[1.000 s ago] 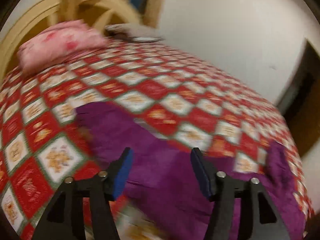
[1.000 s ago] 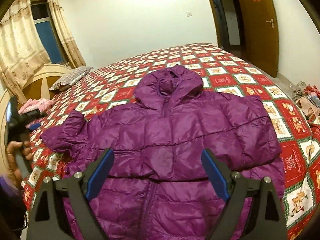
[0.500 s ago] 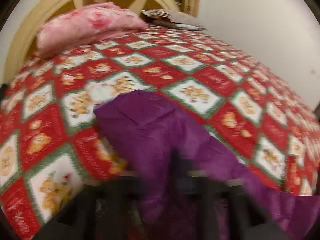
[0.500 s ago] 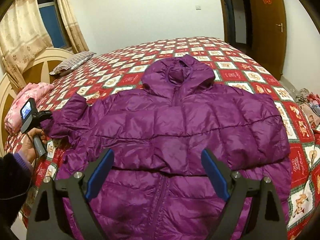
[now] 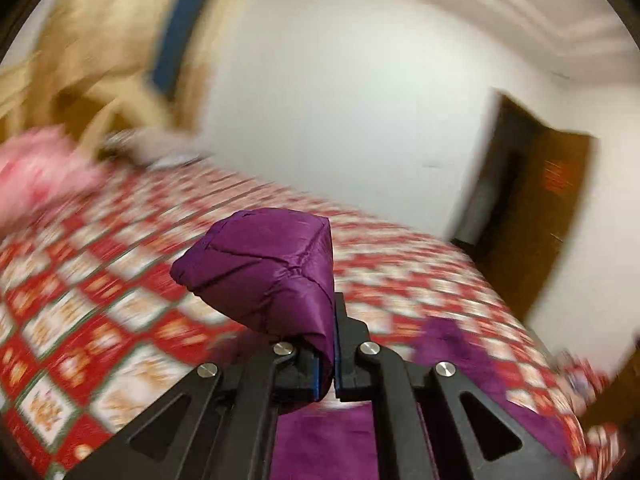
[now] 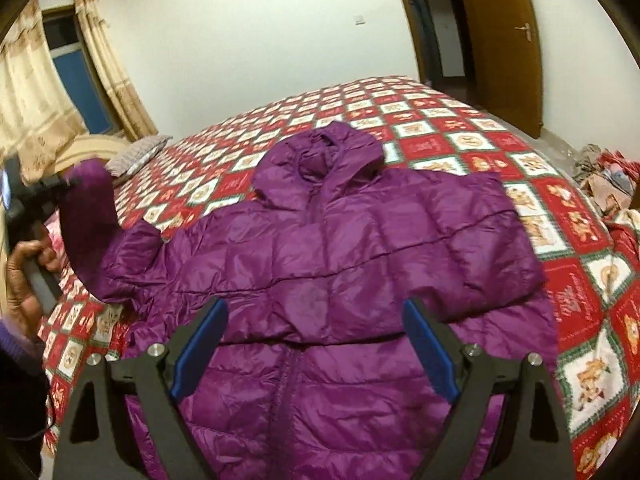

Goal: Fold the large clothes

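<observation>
A purple hooded puffer jacket [image 6: 340, 256] lies front up on the bed, hood pointing away, its right sleeve folded across the chest. My left gripper [image 5: 334, 344] is shut on the cuff of the jacket's left sleeve [image 5: 264, 268] and holds it lifted above the bedspread; in the right wrist view the raised sleeve [image 6: 90, 208] stands up at the far left beside the hand-held left gripper [image 6: 52, 184]. My right gripper [image 6: 316, 348] is open and empty, hovering above the jacket's lower front.
The bed has a red, white and green checked bedspread [image 6: 452, 136]. A pink pillow [image 5: 36, 176] and a grey pillow [image 6: 138, 154] lie by the headboard. A brown door [image 6: 504, 40] is at the far right. Clutter [image 6: 604, 168] lies on the floor at the right.
My left gripper closed on the sleeve cuff and lifted it off the bed. My right gripper stayed open, moving slightly over the jacket.
</observation>
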Demonstrator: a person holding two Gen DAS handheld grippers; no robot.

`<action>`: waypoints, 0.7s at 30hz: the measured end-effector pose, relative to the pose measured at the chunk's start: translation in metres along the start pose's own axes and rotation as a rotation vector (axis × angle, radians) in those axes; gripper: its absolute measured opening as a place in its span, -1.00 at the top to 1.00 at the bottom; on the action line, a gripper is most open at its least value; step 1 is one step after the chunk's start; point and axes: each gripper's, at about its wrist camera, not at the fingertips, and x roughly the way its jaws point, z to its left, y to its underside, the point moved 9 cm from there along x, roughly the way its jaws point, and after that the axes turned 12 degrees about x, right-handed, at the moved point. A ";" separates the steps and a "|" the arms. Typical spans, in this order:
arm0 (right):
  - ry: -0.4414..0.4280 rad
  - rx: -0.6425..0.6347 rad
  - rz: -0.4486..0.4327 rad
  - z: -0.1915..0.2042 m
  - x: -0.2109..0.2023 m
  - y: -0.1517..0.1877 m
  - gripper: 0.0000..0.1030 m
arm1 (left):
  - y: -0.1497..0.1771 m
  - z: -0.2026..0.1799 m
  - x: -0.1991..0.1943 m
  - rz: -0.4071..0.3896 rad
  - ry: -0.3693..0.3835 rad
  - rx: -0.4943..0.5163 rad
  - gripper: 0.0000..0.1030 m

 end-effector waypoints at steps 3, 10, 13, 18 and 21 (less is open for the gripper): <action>0.011 0.033 -0.022 -0.016 -0.013 -0.005 -0.77 | -0.010 -0.086 -0.014 -0.031 0.145 0.083 0.94; 0.062 0.116 -0.079 -0.068 -0.045 -0.018 -0.77 | 0.047 -0.241 -0.010 0.048 0.337 0.258 0.93; 0.094 0.152 -0.098 -0.094 -0.057 -0.021 -0.77 | 0.103 -0.280 0.004 0.152 0.336 0.350 0.92; 0.136 0.209 -0.106 -0.130 -0.065 -0.023 -0.77 | 0.205 -0.319 0.015 0.412 0.443 0.459 0.88; 0.143 0.227 -0.117 -0.141 -0.068 -0.026 -0.77 | 0.228 -0.320 0.004 0.449 0.434 0.504 0.87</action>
